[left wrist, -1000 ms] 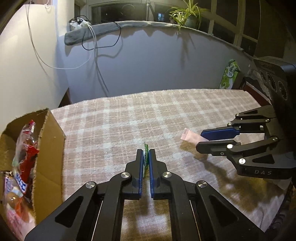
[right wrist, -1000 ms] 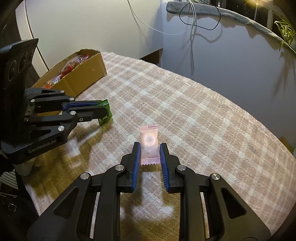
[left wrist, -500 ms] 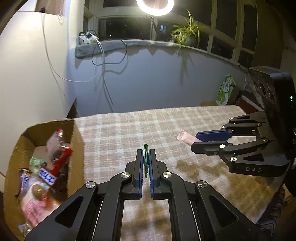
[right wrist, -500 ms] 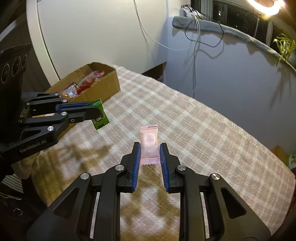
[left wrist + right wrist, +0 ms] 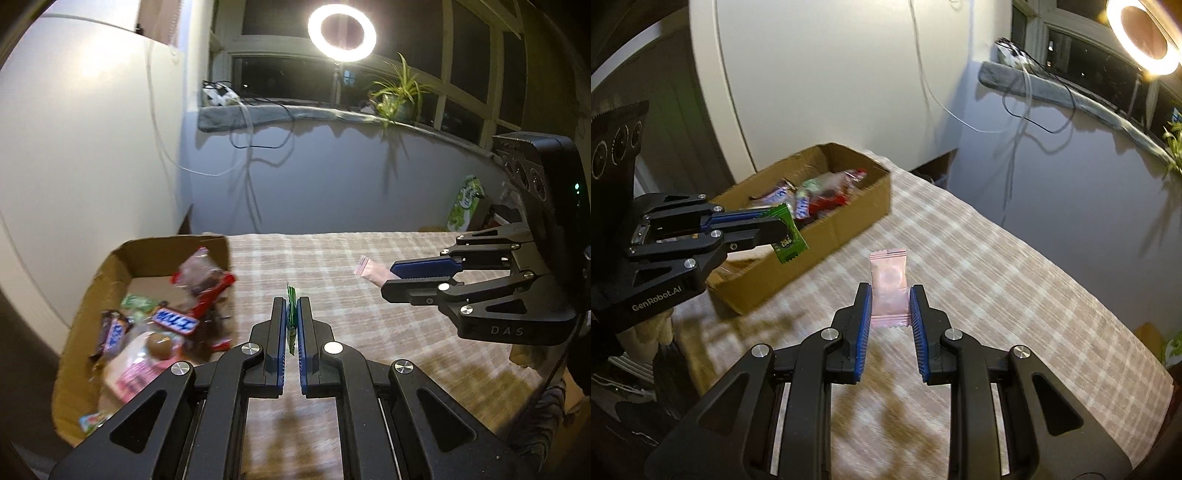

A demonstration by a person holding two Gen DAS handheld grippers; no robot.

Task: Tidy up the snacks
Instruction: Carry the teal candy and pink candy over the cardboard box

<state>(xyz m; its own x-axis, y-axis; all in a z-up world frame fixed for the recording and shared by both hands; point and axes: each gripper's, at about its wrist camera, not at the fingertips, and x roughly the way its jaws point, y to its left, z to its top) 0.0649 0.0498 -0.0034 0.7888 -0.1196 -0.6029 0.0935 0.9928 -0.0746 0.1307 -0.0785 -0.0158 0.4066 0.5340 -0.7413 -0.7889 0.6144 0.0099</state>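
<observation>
Beside cardboard box (image 5: pixel 812 236), over checked surface (image 5: pixel 1015 295): left tool (image 5: pixel 785 230) pinched tight on green packet (image 5: pixel 788 236), right tool (image 5: pixel 888 306) squeezing pink packet (image 5: pixel 888 284). Both packets in air, near box, not inside yet.

Risk: letting go early, packet misses box. Tools may bump. Thin green packet may slip.

Pink packet's long side points away from tool; green one hangs down, tilted.

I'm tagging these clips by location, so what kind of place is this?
Most likely a room in a home at night: a checked tablecloth, a potted plant on the windowsill against dark panes, and a ring light set up for filming.
</observation>
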